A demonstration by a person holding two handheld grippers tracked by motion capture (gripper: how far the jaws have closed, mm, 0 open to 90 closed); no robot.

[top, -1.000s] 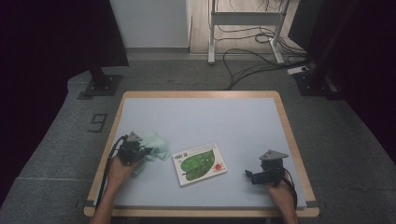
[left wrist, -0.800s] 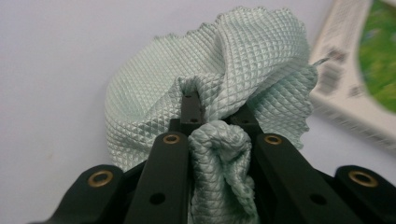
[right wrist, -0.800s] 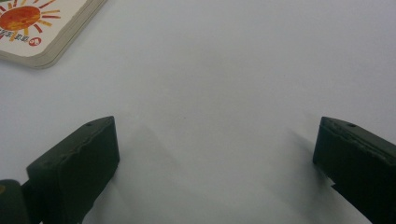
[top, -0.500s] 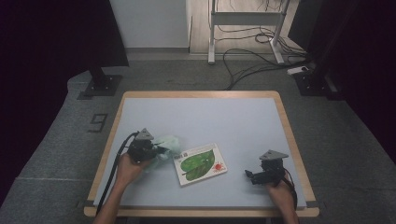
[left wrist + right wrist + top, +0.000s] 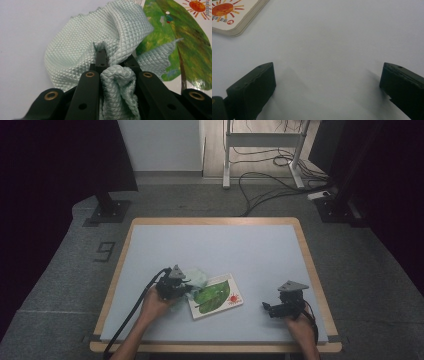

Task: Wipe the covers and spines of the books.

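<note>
A pale green waffle-weave cloth (image 5: 100, 40) is bunched between the black jaws of my left gripper (image 5: 113, 63), which is shut on it. In the high view that left gripper (image 5: 187, 287) sits at the left edge of a picture book (image 5: 216, 296) with a green leaf and a red sun on its cover, and the cloth (image 5: 199, 277) drapes onto the book's corner. The book's cover (image 5: 185, 42) lies just beyond the cloth. My right gripper (image 5: 267, 308) rests near the table's front right, its jaws wide open over bare table (image 5: 327, 80), nothing between them. The book's corner (image 5: 234, 15) lies to its upper left.
The light blue tabletop (image 5: 215, 245) has a wooden rim (image 5: 310, 250). Beyond it on the grey floor stand a dark stand base (image 5: 107, 210), a white frame (image 5: 260, 150) and loose cables (image 5: 270, 185).
My left gripper has carried the cloth to the right, from the table's left side up to the book's edge. The right gripper has stayed put.
</note>
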